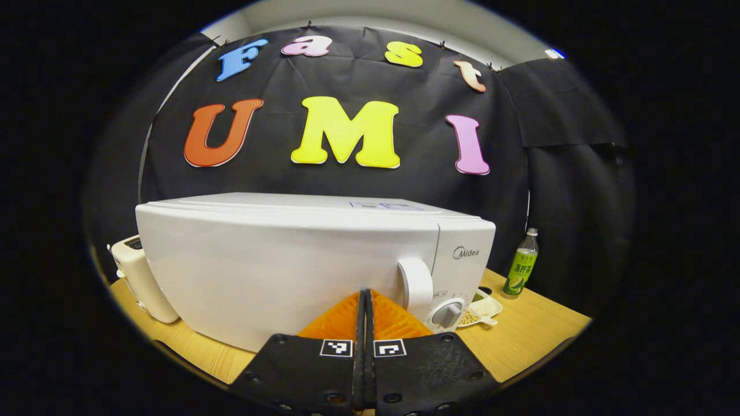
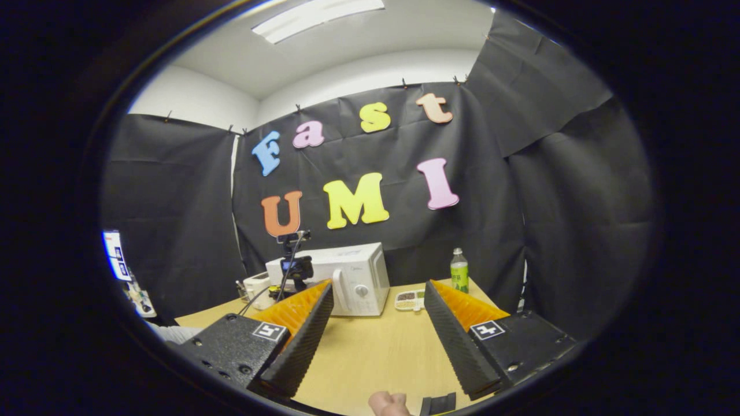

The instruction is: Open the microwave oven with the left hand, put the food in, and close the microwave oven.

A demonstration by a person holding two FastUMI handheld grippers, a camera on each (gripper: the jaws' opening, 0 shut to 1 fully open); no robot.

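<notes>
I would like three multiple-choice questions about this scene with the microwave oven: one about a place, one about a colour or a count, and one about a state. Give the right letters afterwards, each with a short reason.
1. Where does the green bottle stand?
A. on top of the microwave oven
B. on the table, to the right of the microwave oven
C. inside the food tray

2. What colour is the microwave oven?
A. white
B. black
C. red

3. How is the microwave oven door now?
A. wide open
B. taken off
C. closed

Answers:
1 B: in the right gripper view the bottle stands on the table, beyond the food tray and right of the oven.
2 A: the casing and door are white in both views.
3 C: the door lies flush with the front, its handle untouched; the left gripper is shut in front of it, and the right gripper is open, farther back.
</notes>
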